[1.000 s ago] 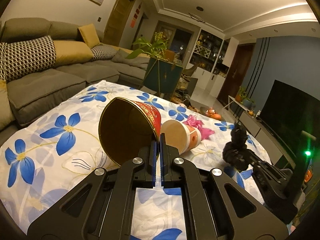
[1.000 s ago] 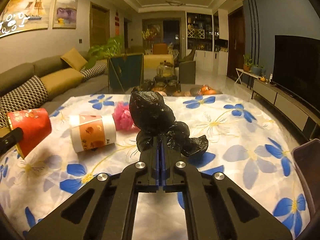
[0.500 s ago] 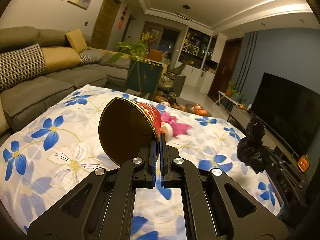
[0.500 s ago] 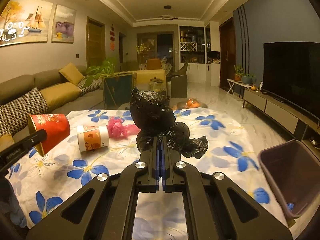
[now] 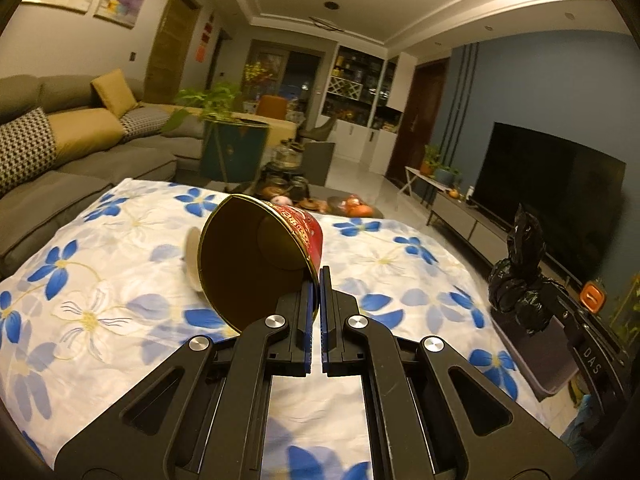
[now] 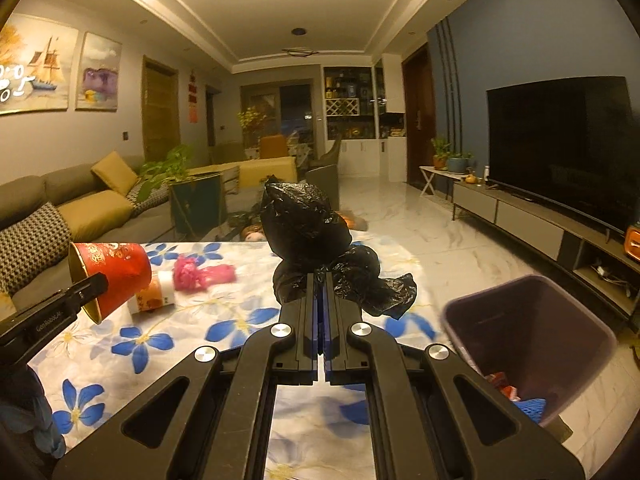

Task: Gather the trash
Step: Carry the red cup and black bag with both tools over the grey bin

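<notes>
We hold trash above the flowered surface (image 6: pixel 248 320).
Our left gripper (image 5: pixel 319 280) pinches the red cup (image 5: pixel 260 256) rim; right gripper (image 6: pixel 320 284) fingers clamp the black bag (image 6: pixel 308 232), left of the bin (image 6: pixel 532 332).

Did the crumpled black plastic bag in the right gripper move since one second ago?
Yes. The black plastic bag rose off the floral tablecloth toward the purple bin.

Crinkled, glossy plastic film makes up the black trash bag (image 6: pixel 308 236), catching highlights at centre frame. The red paper cup (image 5: pixel 256 256) has a printed, slightly shiny outside and a matt brownish lining (gold rim). Beneath lies soft, matt floral cloth (image 5: pixel 100 280). The right gripper (image 6: pixel 322 280) is matt black plastic with bright metal screws; the purple bin (image 6: pixel 532 336) is smooth plastic.
</notes>
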The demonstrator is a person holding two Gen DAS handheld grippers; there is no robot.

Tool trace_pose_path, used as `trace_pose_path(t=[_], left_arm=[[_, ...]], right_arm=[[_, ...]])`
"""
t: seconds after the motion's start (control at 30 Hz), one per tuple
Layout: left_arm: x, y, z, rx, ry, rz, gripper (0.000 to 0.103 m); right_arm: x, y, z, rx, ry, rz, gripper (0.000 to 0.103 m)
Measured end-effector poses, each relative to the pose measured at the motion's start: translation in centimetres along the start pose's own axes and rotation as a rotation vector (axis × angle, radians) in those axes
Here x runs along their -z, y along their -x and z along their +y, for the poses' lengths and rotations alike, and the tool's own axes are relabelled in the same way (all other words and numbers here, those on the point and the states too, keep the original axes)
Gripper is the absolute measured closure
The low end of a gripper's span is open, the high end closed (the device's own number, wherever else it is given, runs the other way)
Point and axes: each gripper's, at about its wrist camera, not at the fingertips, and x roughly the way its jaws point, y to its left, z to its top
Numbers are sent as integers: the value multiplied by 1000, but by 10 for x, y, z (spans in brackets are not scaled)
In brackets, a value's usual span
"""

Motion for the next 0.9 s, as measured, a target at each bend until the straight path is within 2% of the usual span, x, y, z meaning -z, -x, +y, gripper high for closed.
trace_pose_path(t=[0.37,0.9], left_arm=[[4,-7,-61,95,-74,10,101],[23,-21,-170,269,-202,24,101]], right_arm=[[0,21,-47,90,-39,-35,100],[9,40,-119,225,-87,-57,100]])
